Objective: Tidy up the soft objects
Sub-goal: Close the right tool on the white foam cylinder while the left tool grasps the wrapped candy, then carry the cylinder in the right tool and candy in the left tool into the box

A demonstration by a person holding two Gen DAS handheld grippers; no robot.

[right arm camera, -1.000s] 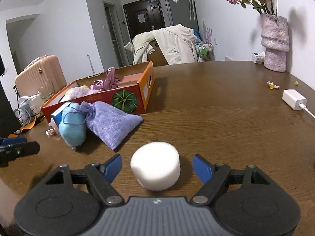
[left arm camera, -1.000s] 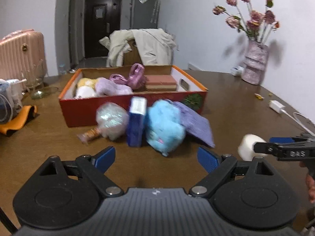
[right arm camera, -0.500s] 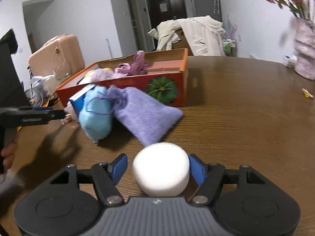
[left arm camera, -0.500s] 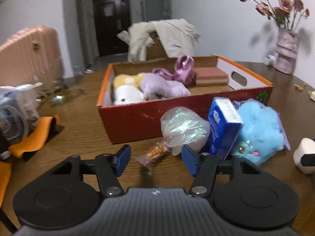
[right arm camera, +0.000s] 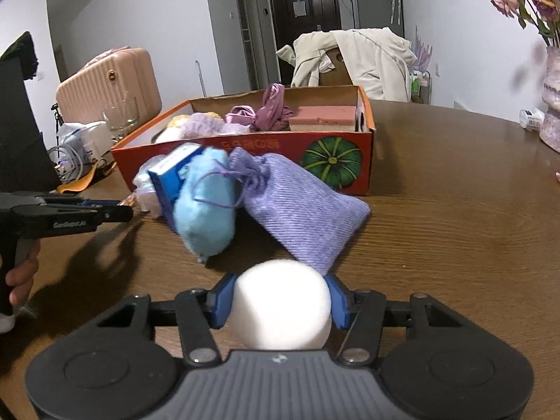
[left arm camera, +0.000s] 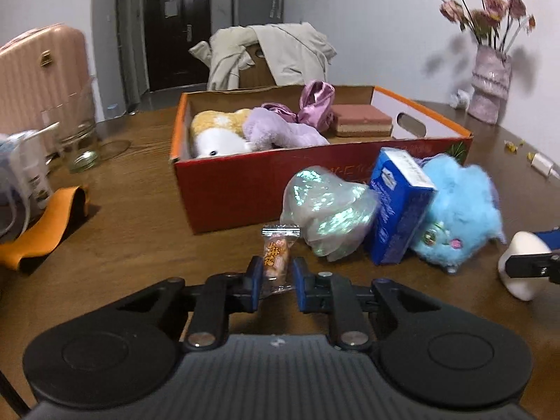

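Note:
My left gripper (left arm camera: 276,273) hangs low over the table, its jaws closing with the pads pressed on an orange snack packet (left arm camera: 276,250). Just behind it lie an iridescent bag (left arm camera: 325,210), a blue carton (left arm camera: 399,206) and a blue plush (left arm camera: 458,217), all in front of the red box (left arm camera: 224,189). The box holds plush toys, purple cloth and a sponge. My right gripper (right arm camera: 281,297) is closing on a white foam cylinder (right arm camera: 283,315), with both pads touching its sides. Beyond it are a purple sachet (right arm camera: 308,217) and the blue plush (right arm camera: 206,217).
A flower vase (left arm camera: 490,84) stands at the far right, with a white charger (left arm camera: 540,166) near the right edge. At the left are a glass jar (left arm camera: 77,140), an orange strap (left arm camera: 45,220) and a pink suitcase (left arm camera: 38,77). A hand (right arm camera: 21,273) holds the left gripper.
My left gripper moved left to the snack packet and its wide jaws narrowed onto it. The right jaws drew in against the white cylinder as that hand swung toward the box.

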